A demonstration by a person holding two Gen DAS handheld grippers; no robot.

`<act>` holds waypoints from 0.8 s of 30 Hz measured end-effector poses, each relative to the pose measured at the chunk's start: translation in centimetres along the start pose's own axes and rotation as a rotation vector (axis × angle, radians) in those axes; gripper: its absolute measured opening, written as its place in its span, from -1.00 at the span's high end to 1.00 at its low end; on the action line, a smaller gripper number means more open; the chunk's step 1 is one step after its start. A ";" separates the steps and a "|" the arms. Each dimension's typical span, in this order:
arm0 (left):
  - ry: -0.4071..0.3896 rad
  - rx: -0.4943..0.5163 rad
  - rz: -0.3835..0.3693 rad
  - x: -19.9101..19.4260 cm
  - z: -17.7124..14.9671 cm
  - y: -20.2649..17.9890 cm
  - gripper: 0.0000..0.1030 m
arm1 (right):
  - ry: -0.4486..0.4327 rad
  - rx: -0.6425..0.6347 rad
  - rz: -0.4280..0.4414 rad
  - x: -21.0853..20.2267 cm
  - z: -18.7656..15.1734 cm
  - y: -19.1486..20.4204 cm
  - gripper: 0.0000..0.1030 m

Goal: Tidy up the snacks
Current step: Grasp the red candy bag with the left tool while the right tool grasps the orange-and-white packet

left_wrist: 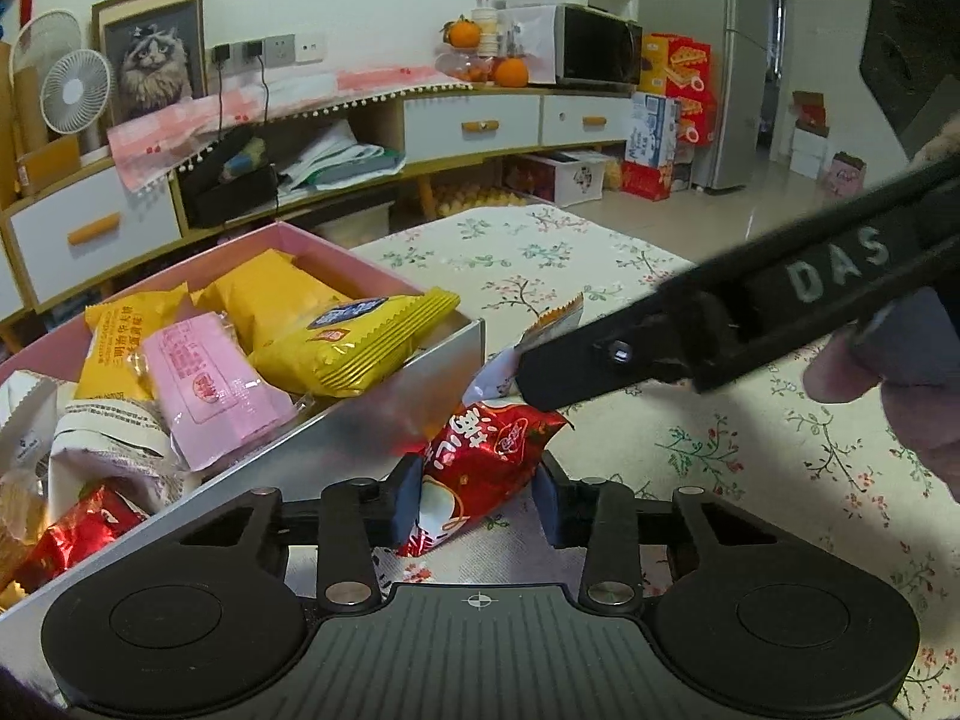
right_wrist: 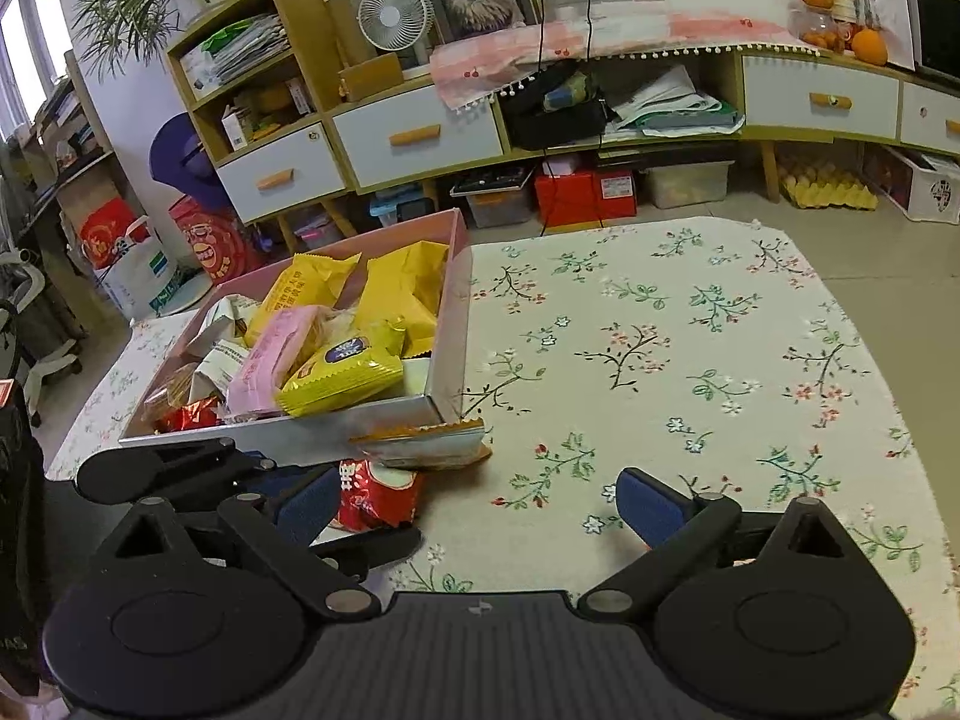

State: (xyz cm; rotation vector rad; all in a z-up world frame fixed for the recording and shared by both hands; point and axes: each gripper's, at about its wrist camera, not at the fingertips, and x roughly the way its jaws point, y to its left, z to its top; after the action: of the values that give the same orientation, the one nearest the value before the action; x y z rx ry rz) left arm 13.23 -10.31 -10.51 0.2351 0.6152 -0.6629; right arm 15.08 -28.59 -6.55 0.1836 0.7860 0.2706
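Observation:
A pink-lined box (left_wrist: 420, 381) (right_wrist: 447, 324) on the floral tablecloth holds several yellow, pink, white and red snack packets. A red snack packet (left_wrist: 486, 456) (right_wrist: 378, 498) lies beside the box's near corner. My left gripper (left_wrist: 477, 504) is shut on the red packet, its blue pads pressing both sides. A silver-orange packet (right_wrist: 423, 444) (left_wrist: 549, 324) lies just past the red one against the box corner. My right gripper (right_wrist: 480, 501) is open and empty above the cloth, right of the packets; its arm shows in the left wrist view (left_wrist: 720, 330).
The floral tablecloth (right_wrist: 660, 360) stretches to the right of the box. Beyond the table edge stand a low cabinet with drawers (right_wrist: 420, 138), shelves, a fan and a cat picture. A microwave (left_wrist: 594, 48) and oranges sit on the cabinet.

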 end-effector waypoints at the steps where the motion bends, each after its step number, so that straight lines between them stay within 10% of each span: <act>1: -0.003 0.000 -0.001 0.0 -0.1 0.1 0.31 | 0.001 0.008 0.002 0.2 0.0 0.0 -0.39; 7: 0.000 -0.001 -0.002 -0.7 -0.4 0.2 0.33 | -0.001 0.043 0.016 1.1 0.3 0.3 -0.25; 14: 0.026 -0.003 0.014 -2.2 -1.0 1.1 0.33 | 0.022 0.039 0.020 1.9 0.4 0.9 0.74; 24: 0.097 0.016 0.054 -5.4 -2.1 2.0 0.34 | 0.083 -0.042 -0.015 1.3 -0.9 1.1 0.56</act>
State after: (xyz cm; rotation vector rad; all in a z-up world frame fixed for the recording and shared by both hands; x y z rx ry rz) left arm 10.21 -5.24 -8.96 0.2990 0.6942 -0.6068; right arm 15.11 -27.09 -7.74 0.1277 0.8630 0.2814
